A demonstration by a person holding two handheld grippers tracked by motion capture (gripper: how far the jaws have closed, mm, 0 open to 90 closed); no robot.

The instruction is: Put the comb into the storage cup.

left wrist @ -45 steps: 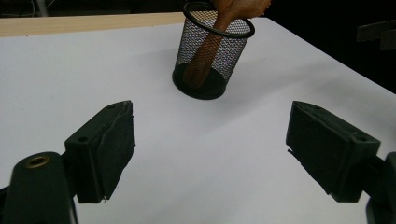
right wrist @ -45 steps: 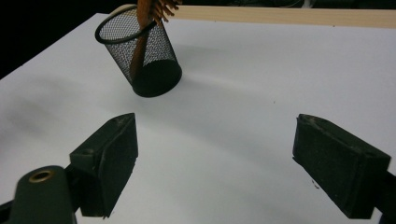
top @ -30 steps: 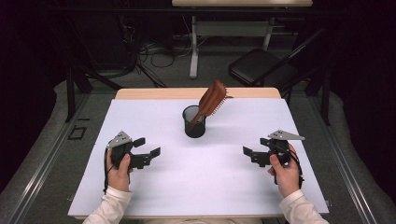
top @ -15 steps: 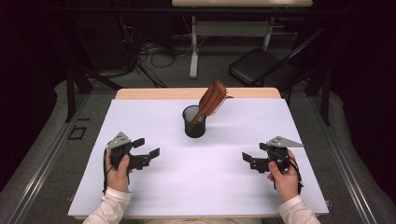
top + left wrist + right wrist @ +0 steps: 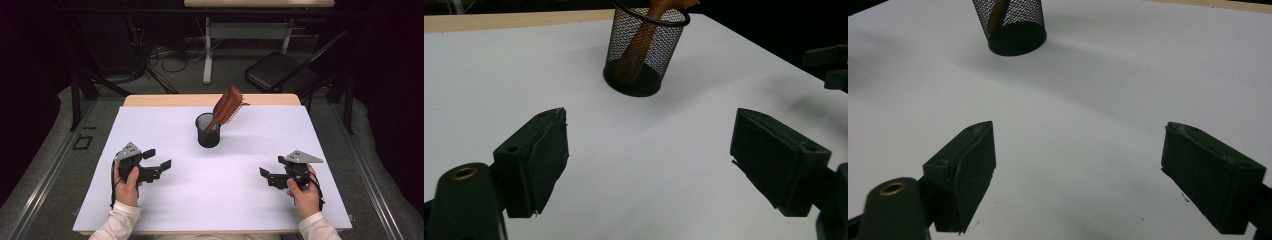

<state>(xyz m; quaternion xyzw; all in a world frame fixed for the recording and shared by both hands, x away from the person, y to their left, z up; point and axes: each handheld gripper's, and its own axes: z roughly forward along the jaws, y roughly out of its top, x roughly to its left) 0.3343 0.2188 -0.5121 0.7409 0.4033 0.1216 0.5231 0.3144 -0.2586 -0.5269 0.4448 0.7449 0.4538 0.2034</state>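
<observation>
The white-topped counter point(image 5: 210, 200) fills the middle of the room, its bare wooden edge at the far side. Near its far centre stands a black mesh cup point(image 5: 208, 131), upright, with a brown hairbrush point(image 5: 227, 107) standing handle-down in it, head leaning out to the right. The left claw point(image 5: 157, 161) sits at the near left, held in a hand just above the surface, jaws spread wide with nothing between them; the cup lies well apart from it, farther off and to its right. The right claw point(image 5: 268, 175) is at the near right, jaws likewise wide and empty, and the cup stands well apart, farther off and to its left.
</observation>
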